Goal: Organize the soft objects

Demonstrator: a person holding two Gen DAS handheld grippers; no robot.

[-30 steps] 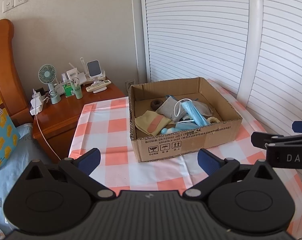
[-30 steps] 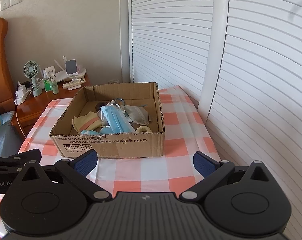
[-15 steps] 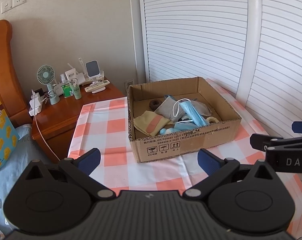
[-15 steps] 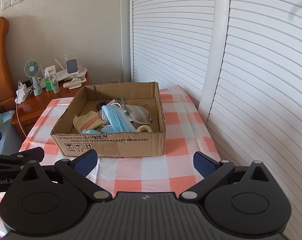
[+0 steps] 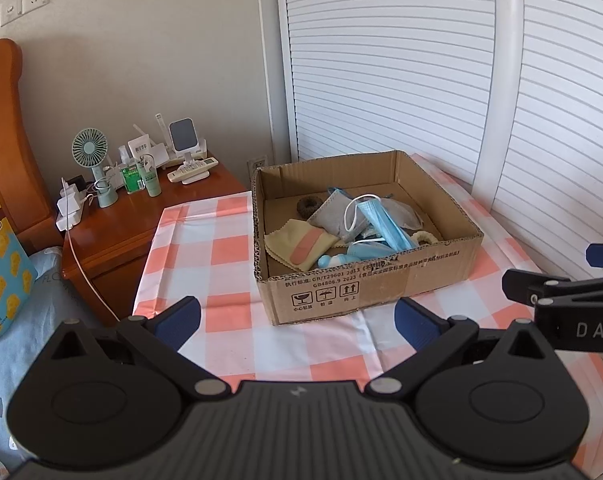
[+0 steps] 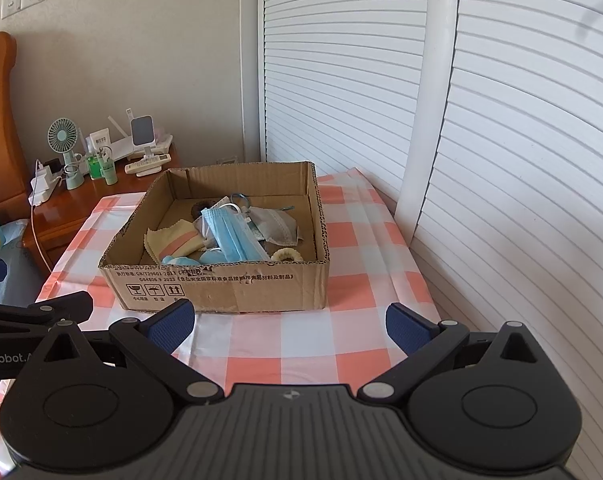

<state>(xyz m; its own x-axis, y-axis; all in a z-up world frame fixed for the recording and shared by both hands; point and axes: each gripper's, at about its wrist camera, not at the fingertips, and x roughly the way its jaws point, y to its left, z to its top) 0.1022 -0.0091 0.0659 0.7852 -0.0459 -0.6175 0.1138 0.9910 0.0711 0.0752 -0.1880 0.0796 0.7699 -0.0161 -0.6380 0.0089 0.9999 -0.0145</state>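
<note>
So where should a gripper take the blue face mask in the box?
Grip the blue face mask at its raised upper end, beside the white ear loop, coming from above. It lies on top of the pile, and the cardboard box walls likely block a sideways approach.

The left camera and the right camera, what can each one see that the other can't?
Only the left view shows the yellow snack bag and the right gripper poking in. Only the right view shows the left gripper poking in. Both show the cardboard box holding a blue mask, the checked tablecloth, the little fan and wide-open fingers.
</note>
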